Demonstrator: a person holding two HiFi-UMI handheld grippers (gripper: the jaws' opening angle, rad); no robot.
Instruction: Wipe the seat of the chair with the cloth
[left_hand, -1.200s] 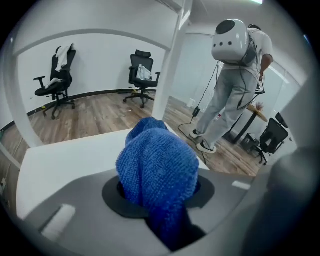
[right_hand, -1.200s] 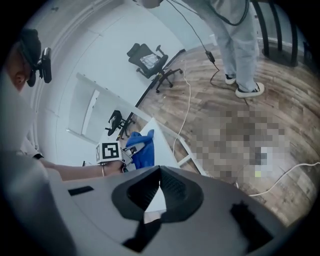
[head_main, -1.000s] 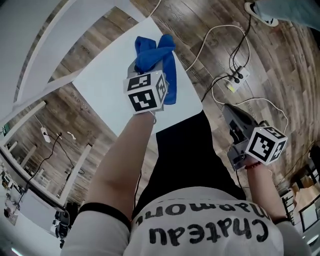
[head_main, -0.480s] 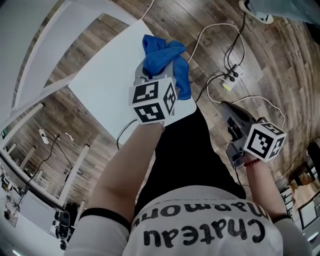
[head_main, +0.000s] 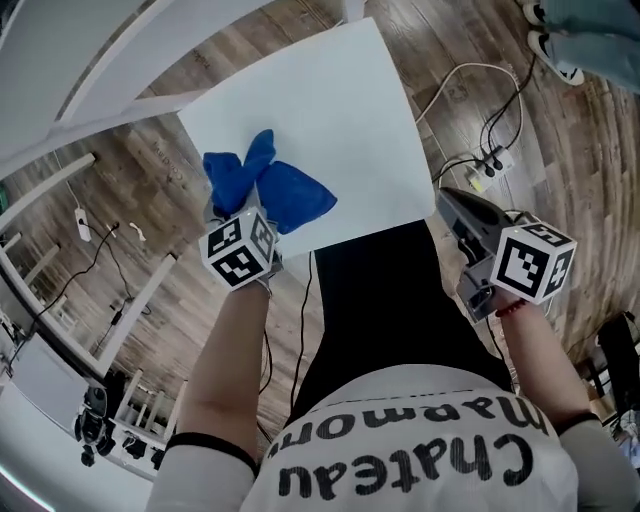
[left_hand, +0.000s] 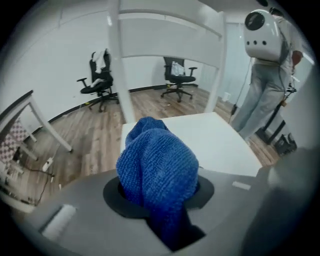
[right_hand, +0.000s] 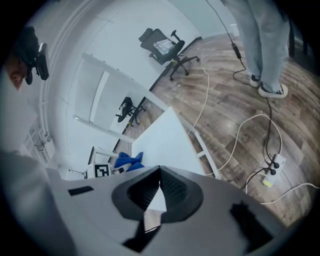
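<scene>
The white chair seat (head_main: 320, 120) lies ahead of me on the wood floor. A bunched blue cloth (head_main: 262, 188) rests on the seat's near left corner, and my left gripper (head_main: 243, 212) is shut on it. In the left gripper view the cloth (left_hand: 157, 167) fills the jaws, with the seat (left_hand: 215, 140) behind it. My right gripper (head_main: 450, 205) hangs off the seat's near right corner above the floor. Its jaws meet at the tips with nothing between them (right_hand: 160, 170). From the right gripper view I see the seat (right_hand: 167, 137) and cloth (right_hand: 127, 161).
White cables and a power strip (head_main: 492, 160) lie on the floor right of the seat. Another person stands there, shoes (head_main: 555, 45) top right, legs (left_hand: 262, 95) in the left gripper view. The white chair back (left_hand: 165, 35) rises behind the seat. Office chairs (left_hand: 100, 80) stand farther off.
My left gripper has carried the cloth from the seat's right near edge across to its left near corner. The right gripper has stayed roughly where it was.
</scene>
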